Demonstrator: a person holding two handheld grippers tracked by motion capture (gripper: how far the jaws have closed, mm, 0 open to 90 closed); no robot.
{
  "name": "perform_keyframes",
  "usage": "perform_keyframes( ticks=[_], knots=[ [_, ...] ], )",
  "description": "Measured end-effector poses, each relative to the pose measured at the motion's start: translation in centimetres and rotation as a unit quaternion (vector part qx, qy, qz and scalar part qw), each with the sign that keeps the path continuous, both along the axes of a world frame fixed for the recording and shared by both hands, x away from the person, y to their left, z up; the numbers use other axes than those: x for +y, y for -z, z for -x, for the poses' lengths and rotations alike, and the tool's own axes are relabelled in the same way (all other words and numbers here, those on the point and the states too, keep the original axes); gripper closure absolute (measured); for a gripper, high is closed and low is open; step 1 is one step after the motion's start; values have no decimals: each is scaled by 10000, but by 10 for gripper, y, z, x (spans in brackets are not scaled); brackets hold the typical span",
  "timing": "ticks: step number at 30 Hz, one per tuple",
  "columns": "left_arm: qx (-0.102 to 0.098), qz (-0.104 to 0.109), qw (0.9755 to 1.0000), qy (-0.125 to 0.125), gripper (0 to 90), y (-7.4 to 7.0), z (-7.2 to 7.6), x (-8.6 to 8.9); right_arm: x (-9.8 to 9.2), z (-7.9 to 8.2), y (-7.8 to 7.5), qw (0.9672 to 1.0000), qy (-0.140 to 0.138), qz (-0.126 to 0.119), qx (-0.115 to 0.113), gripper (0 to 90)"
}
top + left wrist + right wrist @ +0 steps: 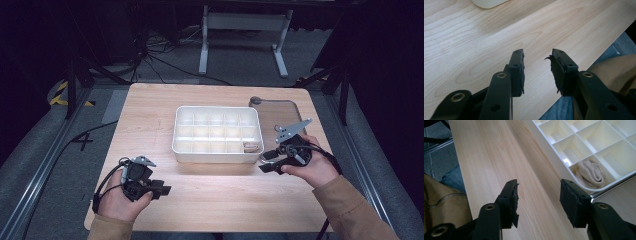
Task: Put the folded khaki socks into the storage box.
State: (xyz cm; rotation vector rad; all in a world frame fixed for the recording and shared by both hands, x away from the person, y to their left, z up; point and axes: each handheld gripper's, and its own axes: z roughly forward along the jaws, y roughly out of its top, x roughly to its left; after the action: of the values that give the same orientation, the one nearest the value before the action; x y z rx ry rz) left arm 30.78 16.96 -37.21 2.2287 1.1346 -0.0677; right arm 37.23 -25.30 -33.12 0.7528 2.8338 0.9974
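We see a rolled sock (592,173) in the tray's (216,155) near right corner cell. Right gripper (539,195) beside it: jaws wide, empty. Left gripper (536,67) over the table (474,45): jaws apart, empty.

Bench (210,195) is light wood with wavy brown grain. Divided tray (216,155) is cream-white throughout, walls and dividers alike. Rolled cloth (591,173) in its corner compartment is beige. Both grippers, left gripper (537,72) and right gripper (538,202), are black with brass-coloured rivets; the right carries a grey plate (291,130). Sleeves (350,205) are tan. Floor (40,135) is grey, with yellow-black tape (60,95).
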Motion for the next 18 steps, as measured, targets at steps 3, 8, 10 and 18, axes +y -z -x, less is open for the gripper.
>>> perform_keyframes(
  ticks=[3,8,10,18],
  knots=[
    [16,-3,10000,31,629,0,0,-2,-2,7,5,10000,-3,-66,-12,491],
    [31,-39,9999,109,625,1,-1,-5,-5,19,15,9999,-11,-118,-68,479],
    [25,-58,9999,150,622,1,-1,-6,-7,24,20,9998,-2,-177,-99,472],
    [25,-38,9998,201,605,2,-1,-7,-6,33,30,9991,-74,-277,-306,428]
  ],
)
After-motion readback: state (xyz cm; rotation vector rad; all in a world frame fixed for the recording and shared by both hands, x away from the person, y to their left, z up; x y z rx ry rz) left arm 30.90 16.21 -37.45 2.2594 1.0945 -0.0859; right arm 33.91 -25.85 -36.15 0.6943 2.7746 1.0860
